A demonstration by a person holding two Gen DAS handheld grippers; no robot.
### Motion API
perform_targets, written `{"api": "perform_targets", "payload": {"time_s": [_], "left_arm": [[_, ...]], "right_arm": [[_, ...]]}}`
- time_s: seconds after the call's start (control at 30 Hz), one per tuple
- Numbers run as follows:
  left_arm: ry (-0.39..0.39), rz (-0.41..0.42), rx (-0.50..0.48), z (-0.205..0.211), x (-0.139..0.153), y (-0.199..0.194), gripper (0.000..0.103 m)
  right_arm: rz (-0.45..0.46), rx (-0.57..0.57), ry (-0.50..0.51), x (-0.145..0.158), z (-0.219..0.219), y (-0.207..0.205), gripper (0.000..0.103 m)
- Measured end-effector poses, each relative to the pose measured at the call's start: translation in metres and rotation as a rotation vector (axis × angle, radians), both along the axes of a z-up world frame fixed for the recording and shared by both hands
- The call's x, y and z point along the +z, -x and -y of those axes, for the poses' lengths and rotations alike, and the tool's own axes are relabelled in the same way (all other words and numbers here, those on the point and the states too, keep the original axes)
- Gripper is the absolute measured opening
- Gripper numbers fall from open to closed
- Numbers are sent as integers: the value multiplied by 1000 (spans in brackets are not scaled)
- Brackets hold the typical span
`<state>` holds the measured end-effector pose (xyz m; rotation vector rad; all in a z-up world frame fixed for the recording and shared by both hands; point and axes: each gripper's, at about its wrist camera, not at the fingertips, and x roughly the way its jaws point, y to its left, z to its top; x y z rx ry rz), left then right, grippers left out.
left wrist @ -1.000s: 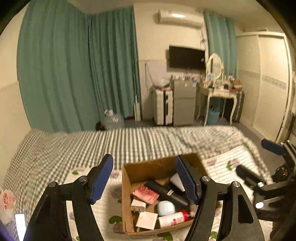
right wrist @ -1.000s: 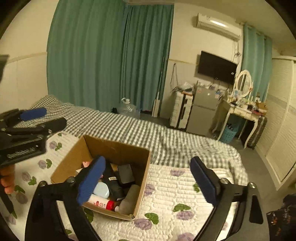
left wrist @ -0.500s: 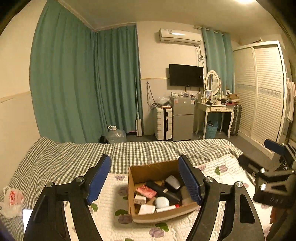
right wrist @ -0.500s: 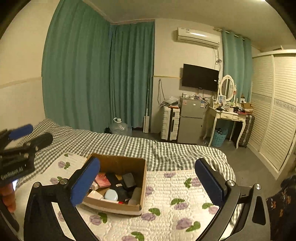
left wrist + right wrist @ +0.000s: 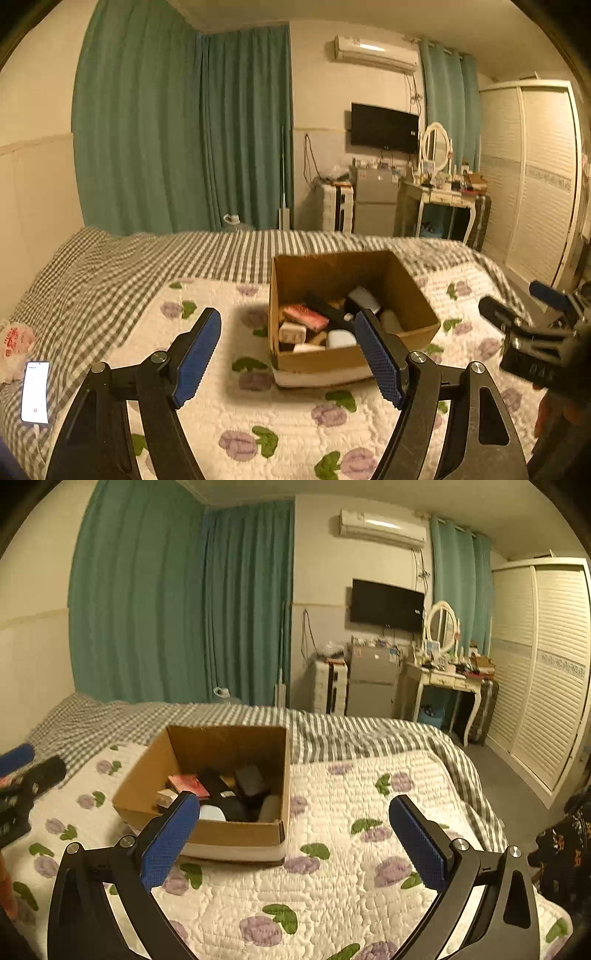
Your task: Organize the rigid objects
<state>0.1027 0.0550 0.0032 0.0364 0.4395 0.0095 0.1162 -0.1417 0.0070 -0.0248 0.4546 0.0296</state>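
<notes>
An open cardboard box [image 5: 406, 280] sits on the quilted bed and holds several small items: a red packet [image 5: 306, 317], a black case [image 5: 325, 308], a white pod [image 5: 340, 338], small boxes. It also shows in the right wrist view [image 5: 155, 771]. My left gripper [image 5: 288, 354] is open and empty, above the quilt just in front of the box. My right gripper [image 5: 295, 838] is open and empty, hovering to the right front of the box. Each gripper shows at the edge of the other's view.
A white quilt with purple flowers [image 5: 332, 886] covers the near bed over a checked sheet [image 5: 110, 266]. A phone [image 5: 35, 391] on a cable and a plastic bag [image 5: 14, 339] lie at the left. Dresser, fridge and wardrobe stand beyond the bed.
Both cameras tilted up half a second ago and have now come back down toward the box. Both grippers stayed open and empty.
</notes>
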Motion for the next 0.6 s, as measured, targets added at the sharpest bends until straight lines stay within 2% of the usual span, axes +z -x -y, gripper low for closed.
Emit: {"api": "perform_targets", "payload": {"time_s": [0.07,0.2,0.6], "left_arm": [[-18,-15,5,0,-7,-3,78],[-5,-38,7,-3,-13,-5,78],[-5,-35,10,-4,-15,-4,78]], "right_arm": [[1,-6,13,-2,-3,-1,103],[-5,5,30,-4,-9,-1,103],[-2,15,46,-2,-17,2,103]]}}
